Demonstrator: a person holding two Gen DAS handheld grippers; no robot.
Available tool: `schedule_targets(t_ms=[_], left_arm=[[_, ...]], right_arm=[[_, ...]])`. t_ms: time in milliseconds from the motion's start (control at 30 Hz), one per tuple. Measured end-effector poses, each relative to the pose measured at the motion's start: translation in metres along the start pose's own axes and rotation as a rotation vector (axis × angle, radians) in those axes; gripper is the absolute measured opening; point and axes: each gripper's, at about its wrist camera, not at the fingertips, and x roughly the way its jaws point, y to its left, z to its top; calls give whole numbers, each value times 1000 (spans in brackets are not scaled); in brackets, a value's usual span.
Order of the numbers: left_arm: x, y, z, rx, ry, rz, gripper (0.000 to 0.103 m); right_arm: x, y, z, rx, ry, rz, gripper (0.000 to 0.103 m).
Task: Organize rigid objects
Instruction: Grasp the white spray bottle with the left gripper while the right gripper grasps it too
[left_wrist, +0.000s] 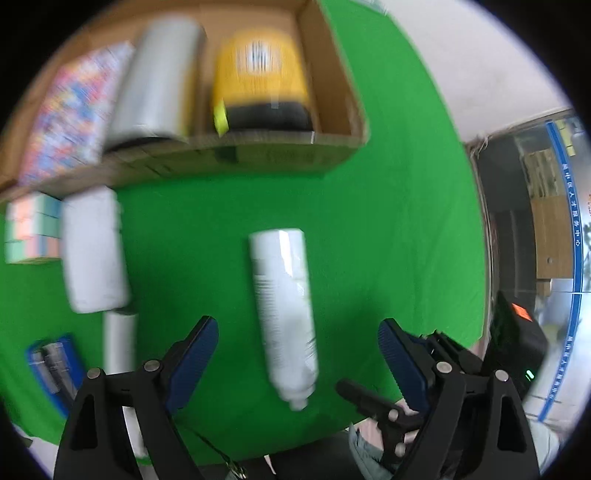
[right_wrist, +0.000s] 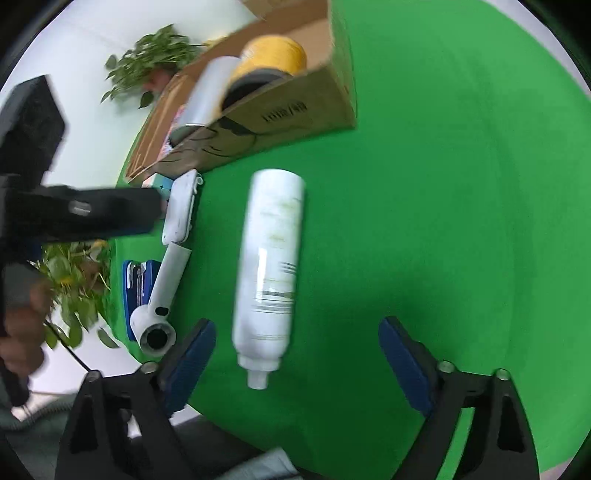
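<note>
White bottle flat on counter: rigid, slick, prob. light; grab mid-body. Left tongs & right tongs wide open, empty.

Bench: covered with green cloth. A white spray bottle lies flat on it, ahead of and between the blue pads of the left hand-held gripper, nozzle toward the gripper. Further ahead sits an open cardboard box. Left of the gripper: a white flat case, a white handled device, a blue item and a pastel block stack, all resting on the cloth.
</note>
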Motion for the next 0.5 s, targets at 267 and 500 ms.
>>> schedule_targets(t_ms=[267, 500], left_arm=[[66, 23, 20, -43, 110, 78, 44], [69, 29, 8, -82, 126, 40, 43]], right_arm=[[55, 20, -10, 31, 56, 110, 69], [72, 28, -13, 43, 62, 106, 44]])
